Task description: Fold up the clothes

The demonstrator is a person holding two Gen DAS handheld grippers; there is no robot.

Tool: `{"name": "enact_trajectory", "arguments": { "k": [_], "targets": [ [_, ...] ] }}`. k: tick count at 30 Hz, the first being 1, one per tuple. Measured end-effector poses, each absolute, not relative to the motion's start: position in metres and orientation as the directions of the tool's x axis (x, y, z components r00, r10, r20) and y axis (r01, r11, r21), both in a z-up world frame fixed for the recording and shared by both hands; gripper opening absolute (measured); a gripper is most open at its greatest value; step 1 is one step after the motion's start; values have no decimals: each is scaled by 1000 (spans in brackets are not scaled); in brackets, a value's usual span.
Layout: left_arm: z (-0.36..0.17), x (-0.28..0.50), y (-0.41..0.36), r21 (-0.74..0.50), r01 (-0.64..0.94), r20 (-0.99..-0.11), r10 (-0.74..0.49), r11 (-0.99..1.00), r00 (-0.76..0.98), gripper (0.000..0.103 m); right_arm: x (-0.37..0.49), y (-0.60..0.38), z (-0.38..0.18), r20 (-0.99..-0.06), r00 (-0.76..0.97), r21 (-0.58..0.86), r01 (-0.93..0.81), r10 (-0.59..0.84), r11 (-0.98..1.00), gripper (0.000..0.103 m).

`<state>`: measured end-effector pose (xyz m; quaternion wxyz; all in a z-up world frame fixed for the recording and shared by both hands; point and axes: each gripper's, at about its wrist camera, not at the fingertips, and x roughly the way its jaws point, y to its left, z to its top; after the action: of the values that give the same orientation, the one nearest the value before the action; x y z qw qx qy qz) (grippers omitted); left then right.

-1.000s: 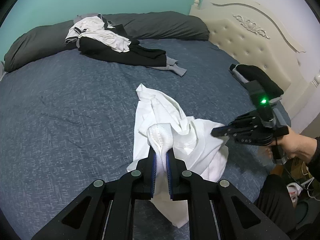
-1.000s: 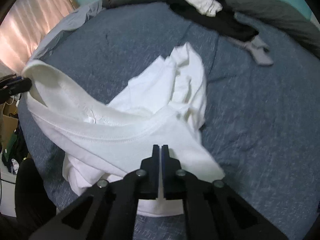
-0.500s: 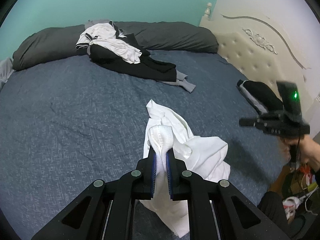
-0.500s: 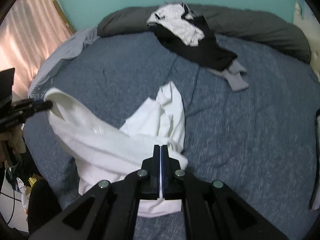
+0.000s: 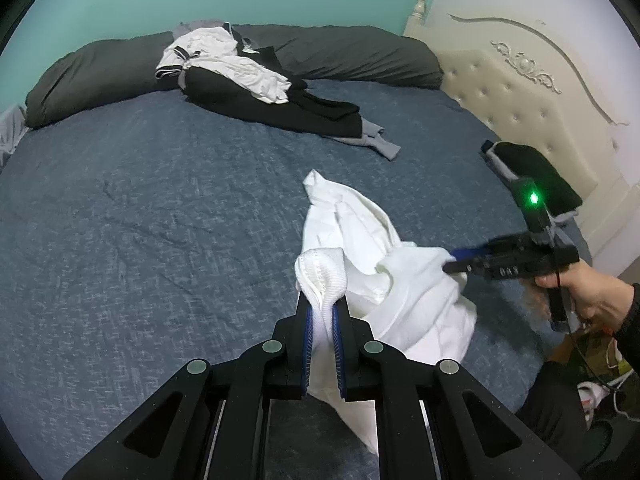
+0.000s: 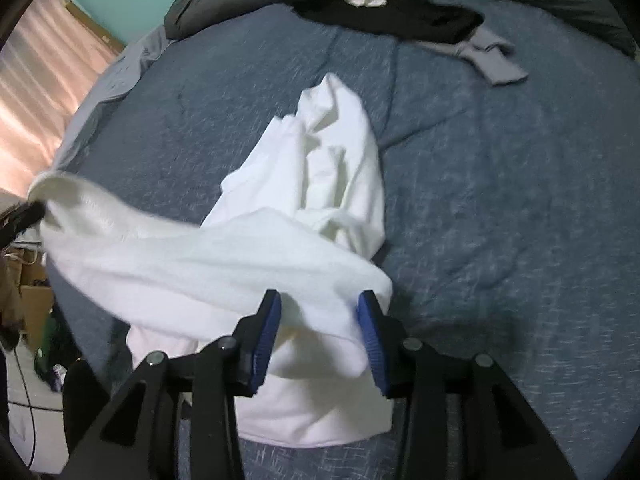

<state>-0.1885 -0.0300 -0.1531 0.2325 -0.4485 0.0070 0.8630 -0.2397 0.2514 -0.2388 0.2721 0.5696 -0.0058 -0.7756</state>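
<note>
A crumpled white shirt lies on the blue bedspread, partly lifted. My left gripper is shut on its ribbed collar, which bulges above the fingertips. In the left wrist view my right gripper reaches in from the right, its tips at a fold of the shirt. In the right wrist view the right gripper has its jaws spread and opening, with the white shirt draped between the blue pads. At the far left edge the left gripper holds up the shirt's other end.
A pile of black, white and grey clothes sits at the far side against a long dark pillow. A cream tufted headboard stands on the right, with a folded black garment beside it. A person's hand grips the right tool. A pink curtain hangs left.
My right gripper swung out away from the shirt while shut, then came back down onto it with its jaws spread around a fold. The left gripper kept its hold on the collar.
</note>
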Motion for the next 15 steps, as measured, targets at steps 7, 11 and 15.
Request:
{"name": "enact_trajectory", "arguments": {
  "k": [7, 11, 15],
  "targets": [
    [-132, -224, -19, -172, -400, -759, 380, -900, -529, 10, -196, 235, -216, -810, -186, 395, 526, -556, -753, 3],
    [-117, -245, -7, -161, -394, -746, 373, -905, -552, 10, -166, 204, -207, -778, -128, 438, 591, -615, -678, 3],
    [-129, -257, -1, -164, -377, -769, 357, -912, -530, 10, -150, 176, -218, -767, -30, 502, 595, -641, -628, 6]
  ]
}}
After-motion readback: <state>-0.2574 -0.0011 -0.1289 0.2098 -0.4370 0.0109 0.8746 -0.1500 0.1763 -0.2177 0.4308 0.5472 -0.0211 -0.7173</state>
